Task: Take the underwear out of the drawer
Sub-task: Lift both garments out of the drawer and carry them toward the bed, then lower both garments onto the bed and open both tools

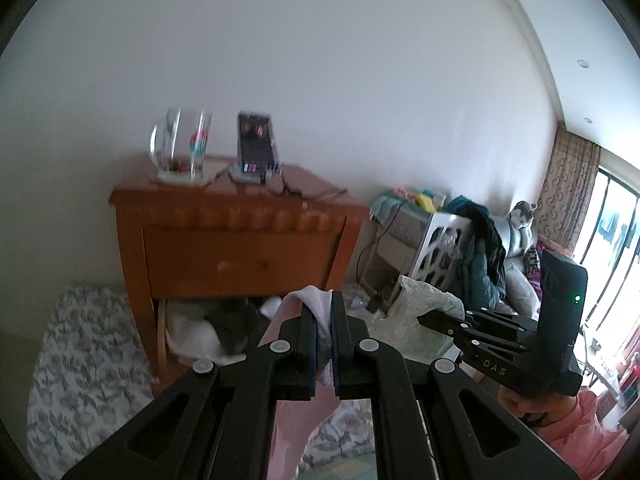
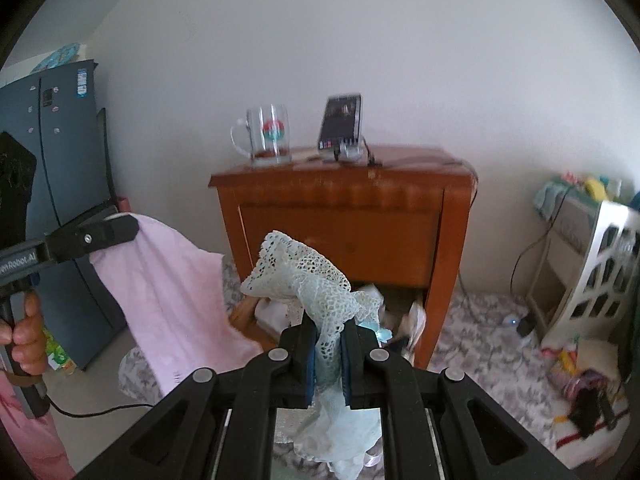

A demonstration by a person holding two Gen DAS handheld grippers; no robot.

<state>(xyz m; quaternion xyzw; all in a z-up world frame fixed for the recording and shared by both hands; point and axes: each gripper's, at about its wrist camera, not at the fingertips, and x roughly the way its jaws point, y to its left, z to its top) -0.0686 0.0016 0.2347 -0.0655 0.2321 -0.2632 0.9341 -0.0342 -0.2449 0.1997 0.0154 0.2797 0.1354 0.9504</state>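
In the left wrist view my left gripper [image 1: 323,304] is shut on a pink garment with a white band [image 1: 290,420], which hangs down below the jaws. In the right wrist view my right gripper [image 2: 330,322] is shut on white lace underwear [image 2: 296,268] that stands up above the fingers and trails beneath them. Both are held in front of a wooden nightstand [image 2: 340,232]. Its lower drawer [image 2: 384,312] is pulled out with several more clothes inside. The right wrist view also shows the left gripper [image 2: 134,226] and the pink garment [image 2: 172,292] draped from it.
A glass mug [image 2: 268,136] and a phone on a stand [image 2: 342,124] sit on the nightstand top, with a cable trailing off. A dark blue fridge [image 2: 52,160] stands to the left. A white cut-out basket [image 2: 600,264] and strewn clothes lie to the right on floral fabric [image 1: 80,360].
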